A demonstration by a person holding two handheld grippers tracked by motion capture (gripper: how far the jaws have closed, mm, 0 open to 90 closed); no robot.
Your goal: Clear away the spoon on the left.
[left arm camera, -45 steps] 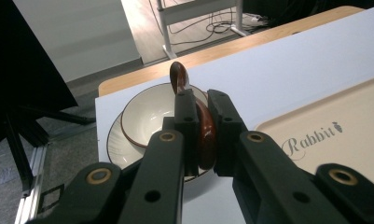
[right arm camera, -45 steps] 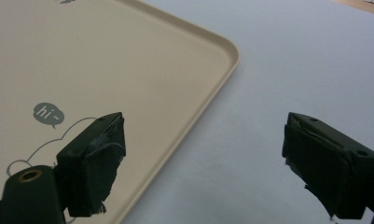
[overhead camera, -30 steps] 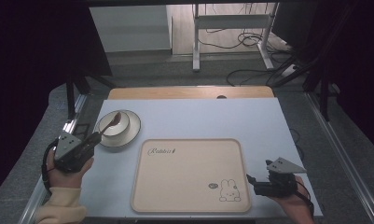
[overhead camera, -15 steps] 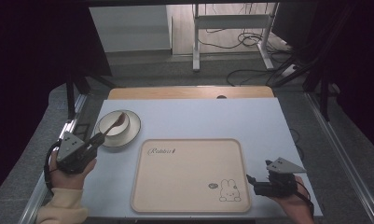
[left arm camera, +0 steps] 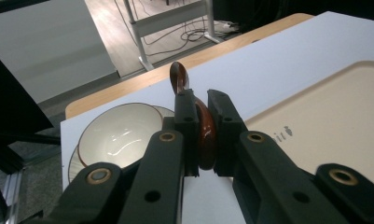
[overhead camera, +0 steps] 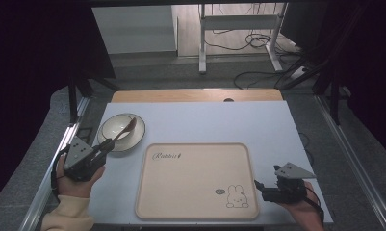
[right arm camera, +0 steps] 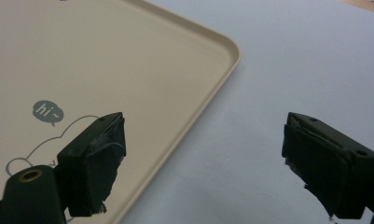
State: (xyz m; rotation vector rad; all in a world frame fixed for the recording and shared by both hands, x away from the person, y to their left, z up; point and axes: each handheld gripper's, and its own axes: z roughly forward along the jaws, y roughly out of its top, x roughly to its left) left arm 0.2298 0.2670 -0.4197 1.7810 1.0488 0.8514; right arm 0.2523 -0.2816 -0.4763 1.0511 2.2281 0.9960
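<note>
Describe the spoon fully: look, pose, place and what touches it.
The spoon is dark reddish-brown and glossy, seemingly lacquered wood. The left gripper is shut on its handle, its black jaws on either side. Its oval bowl points up and away, raised over the cream bowl on a saucer, left of the beige tray.

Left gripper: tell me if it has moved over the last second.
Yes. The left gripper, shut on the spoon, slid slightly nearer the person, off the bowl; the tray is fixed.
</note>
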